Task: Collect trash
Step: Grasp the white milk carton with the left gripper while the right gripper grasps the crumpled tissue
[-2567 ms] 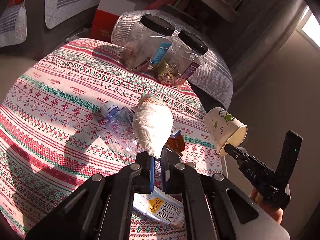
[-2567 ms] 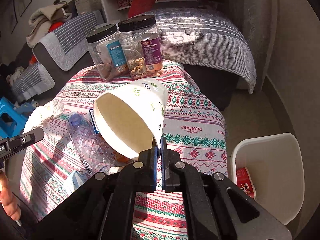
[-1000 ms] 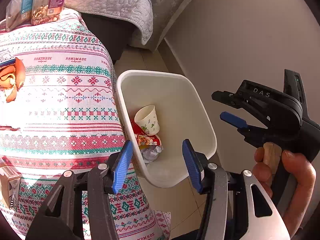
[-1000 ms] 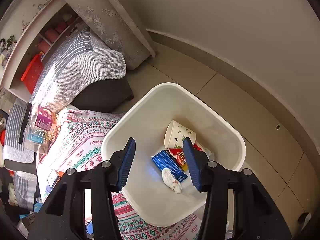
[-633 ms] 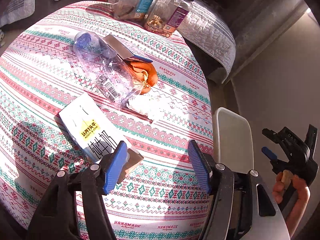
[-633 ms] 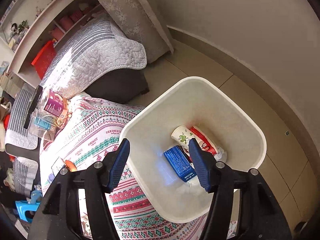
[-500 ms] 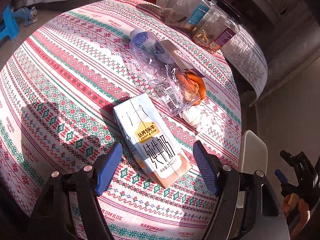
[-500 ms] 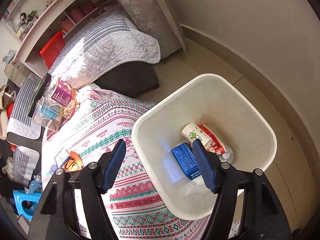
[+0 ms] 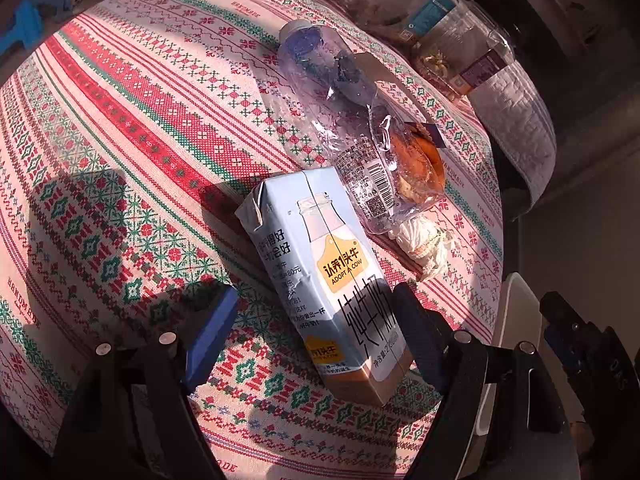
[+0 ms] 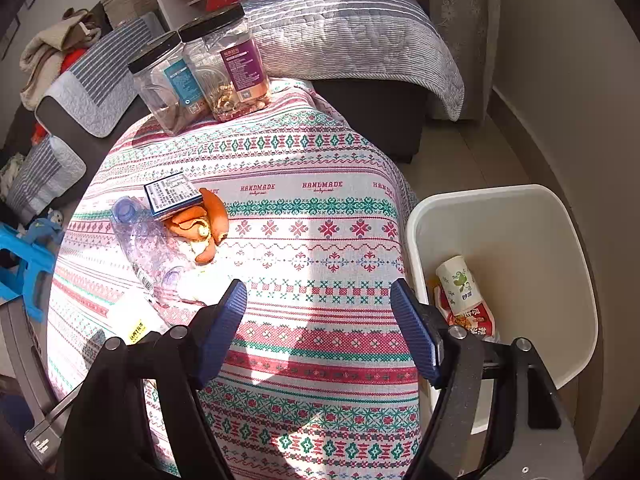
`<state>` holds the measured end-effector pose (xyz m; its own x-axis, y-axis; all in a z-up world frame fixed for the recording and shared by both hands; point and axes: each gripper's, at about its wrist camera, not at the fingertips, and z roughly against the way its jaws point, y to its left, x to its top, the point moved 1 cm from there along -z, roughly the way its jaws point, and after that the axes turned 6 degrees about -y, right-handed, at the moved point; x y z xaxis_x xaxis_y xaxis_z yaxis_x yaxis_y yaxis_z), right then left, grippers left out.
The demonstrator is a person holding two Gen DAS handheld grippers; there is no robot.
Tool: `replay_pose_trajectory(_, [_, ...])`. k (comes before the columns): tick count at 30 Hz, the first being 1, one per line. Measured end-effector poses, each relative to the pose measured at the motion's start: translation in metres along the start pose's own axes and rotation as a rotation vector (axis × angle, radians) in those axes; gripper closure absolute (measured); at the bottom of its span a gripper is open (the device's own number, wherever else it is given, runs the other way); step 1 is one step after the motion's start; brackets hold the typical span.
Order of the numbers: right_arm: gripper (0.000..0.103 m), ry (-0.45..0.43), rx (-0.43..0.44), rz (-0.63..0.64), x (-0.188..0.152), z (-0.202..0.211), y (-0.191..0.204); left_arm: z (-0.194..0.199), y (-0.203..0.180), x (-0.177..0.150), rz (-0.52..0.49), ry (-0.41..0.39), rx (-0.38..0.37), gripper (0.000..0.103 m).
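Note:
My left gripper [image 9: 316, 320] is open, its fingers on either side of the near end of a pale blue milk carton [image 9: 324, 276] lying on the patterned tablecloth [image 9: 140, 140]. Beyond it lie a crushed clear plastic bottle [image 9: 340, 128], orange peel [image 9: 416, 160] and a crumpled white tissue [image 9: 424, 240]. My right gripper [image 10: 320, 320] is open and empty above the table's near right part. The white bin [image 10: 520, 240] stands on the floor to the right, holding a paper cup [image 10: 456, 284] and a red wrapper [image 10: 476, 320]. The bottle [image 10: 148, 248], peel [image 10: 200, 220] and a small blue box [image 10: 172, 194] lie left.
Two black-lidded clear jars [image 10: 200, 68] stand at the table's far edge. A grey quilted sofa [image 10: 352, 28] lies behind the table. A blue stool [image 10: 20, 264] stands on the floor at left. The bin rim [image 9: 516, 308] and the right gripper [image 9: 584, 348] show in the left wrist view.
Both grippers dropped the tissue and cup into the bin and opened. My left gripper swung back over the table to straddle the milk carton. My right gripper turned from the bin toward the table.

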<state>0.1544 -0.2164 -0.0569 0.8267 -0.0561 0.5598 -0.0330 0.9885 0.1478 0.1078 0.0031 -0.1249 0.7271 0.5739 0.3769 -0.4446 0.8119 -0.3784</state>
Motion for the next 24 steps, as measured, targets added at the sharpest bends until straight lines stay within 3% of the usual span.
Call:
replay_pose_trajectory(6, [0.029,0.03,0.04,0.05,-0.002,-0.008,0.017,-0.014,-0.006,0.01,-0.017,-0.004,-0.025,0.023])
replay_pose_trajectory(7, [0.029,0.032,0.035,0.057,-0.002,-0.01,0.02,-0.013,-0.005,0.011,-0.032,-0.013,-0.033,0.028])
replay_pose_trajectory(8, [0.029,0.034,0.031,0.064,-0.002,-0.011,0.021,-0.012,-0.006,0.012,-0.048,-0.024,-0.059,0.048])
replay_pose_trajectory(9, [0.029,0.036,0.032,0.068,-0.002,-0.013,0.023,-0.01,-0.007,0.012,-0.069,-0.028,-0.101,0.056])
replay_pose_trajectory(14, [0.029,0.055,0.045,0.101,-0.003,-0.023,0.034,0.005,0.005,0.016,-0.094,-0.023,-0.105,0.073])
replay_pose_trajectory(17, [0.029,0.075,0.05,0.153,-0.007,-0.031,0.048,0.019,0.02,0.02,-0.106,-0.022,-0.087,0.074])
replay_pose_trajectory(24, [0.029,0.103,0.074,0.38,-0.025,-0.049,0.105,0.069,0.025,0.051,-0.281,-0.083,-0.009,0.074])
